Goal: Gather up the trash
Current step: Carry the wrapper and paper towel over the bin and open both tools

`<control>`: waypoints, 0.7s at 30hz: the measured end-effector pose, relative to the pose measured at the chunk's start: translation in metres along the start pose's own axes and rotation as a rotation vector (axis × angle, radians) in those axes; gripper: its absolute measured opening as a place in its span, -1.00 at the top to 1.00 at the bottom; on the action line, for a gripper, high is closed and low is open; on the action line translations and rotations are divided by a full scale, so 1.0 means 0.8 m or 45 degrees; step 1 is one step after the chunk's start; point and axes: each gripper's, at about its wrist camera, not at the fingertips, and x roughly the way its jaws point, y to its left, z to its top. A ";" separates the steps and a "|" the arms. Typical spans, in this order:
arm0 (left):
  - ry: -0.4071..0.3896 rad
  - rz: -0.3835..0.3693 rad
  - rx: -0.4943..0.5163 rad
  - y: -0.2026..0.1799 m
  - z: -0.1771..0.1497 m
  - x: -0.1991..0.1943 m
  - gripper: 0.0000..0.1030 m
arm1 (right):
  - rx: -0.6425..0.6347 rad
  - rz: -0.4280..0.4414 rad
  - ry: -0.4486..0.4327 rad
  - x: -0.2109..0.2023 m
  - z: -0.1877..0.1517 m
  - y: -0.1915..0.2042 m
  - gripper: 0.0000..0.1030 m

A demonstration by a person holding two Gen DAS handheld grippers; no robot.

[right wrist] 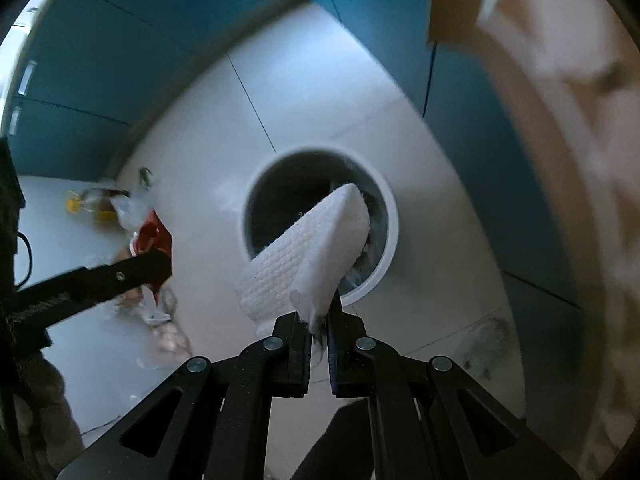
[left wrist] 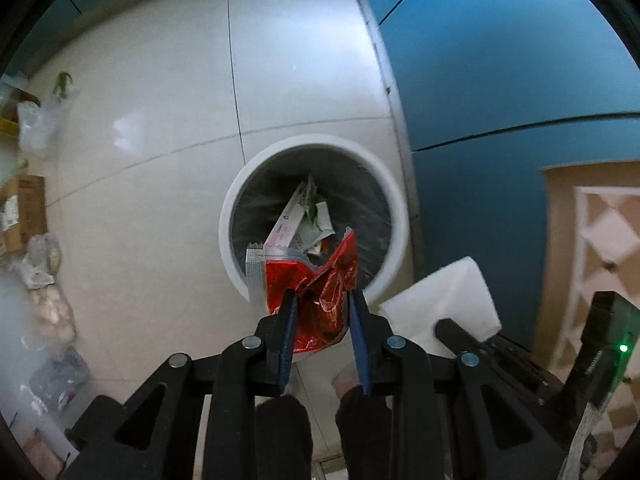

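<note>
A round white trash bin with a dark liner stands on the pale floor and holds several wrappers. My left gripper is shut on a crumpled red wrapper and holds it over the bin's near rim. My right gripper is shut on a folded white paper towel that hangs over the bin. The towel and the right gripper's finger also show in the left wrist view at lower right. The left gripper with the red wrapper shows at the left of the right wrist view.
Teal cabinet fronts rise right of the bin. Plastic bags, a cardboard box and other clutter lie along the floor's left side. A bottle with a yellow cap lies on the floor by the far cabinets.
</note>
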 end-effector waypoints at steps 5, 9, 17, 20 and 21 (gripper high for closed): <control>0.064 -0.010 -0.019 0.018 0.026 0.069 0.57 | 0.014 -0.010 0.053 0.105 0.020 -0.015 0.87; 0.090 -0.030 -0.035 0.027 0.036 0.091 0.52 | 0.015 -0.003 0.075 0.159 0.032 -0.024 0.86; -0.033 0.145 0.025 0.028 0.027 0.060 -0.84 | 0.011 -0.040 0.088 0.187 0.034 -0.023 -0.05; -0.092 0.214 0.045 0.026 0.016 0.034 -0.84 | -0.014 -0.073 0.071 0.170 0.029 -0.020 -0.53; -0.122 0.240 0.049 0.025 0.011 0.021 -0.84 | -0.021 -0.083 0.070 0.166 0.029 -0.015 -0.76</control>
